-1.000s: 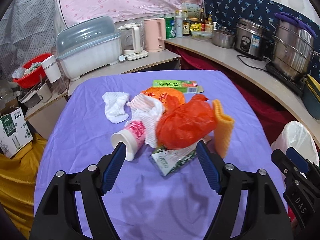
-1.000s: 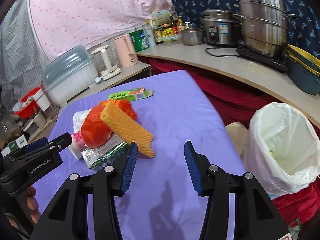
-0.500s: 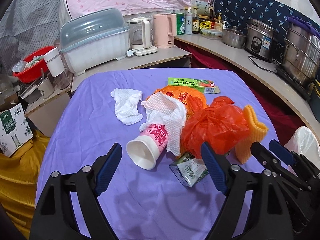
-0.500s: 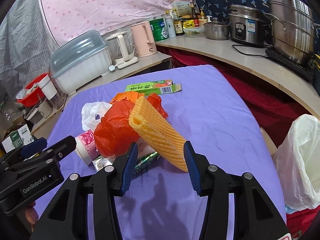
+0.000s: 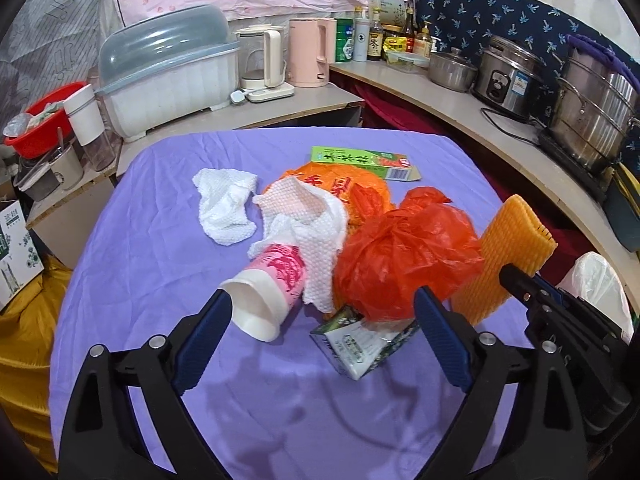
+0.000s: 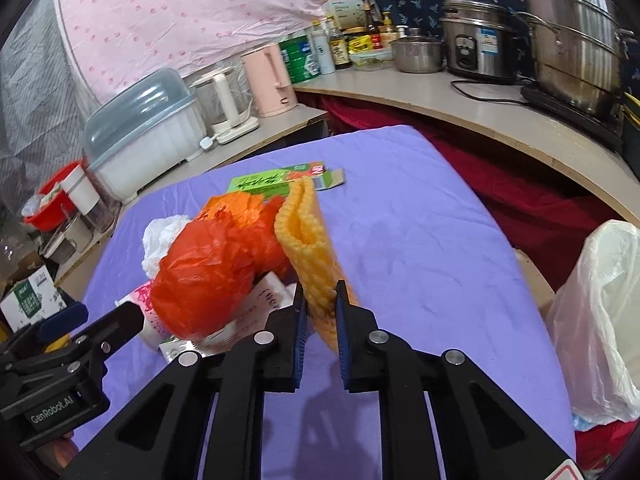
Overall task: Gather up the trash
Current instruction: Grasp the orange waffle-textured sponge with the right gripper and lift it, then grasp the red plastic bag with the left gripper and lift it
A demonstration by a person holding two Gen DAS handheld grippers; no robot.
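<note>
Right tongs pinching the foam sleeve, left tongs spread wide over the litter pile

In the left wrist view we see our left tongs [image 5: 320, 336] gaping at the lower middle of the frame, holding nothing, with the paper cup [image 5: 269, 290] just beside the left finger and the crushed carton [image 5: 358, 344] between the two; the orange plastic bag [image 5: 404, 256] leans against the yellow foam sleeve [image 5: 508, 256] at right, so lifting the sleeve may, we judge, drag the bag or tip the cup off the purple-covered bench [image 5: 160, 264]. In the right wrist view our right tongs [image 6: 321, 304] are clamped on the sleeve's lower end at centre; it could bend and slip out before reaching the white-lined bin [image 6: 600, 312] at the right edge.
</note>
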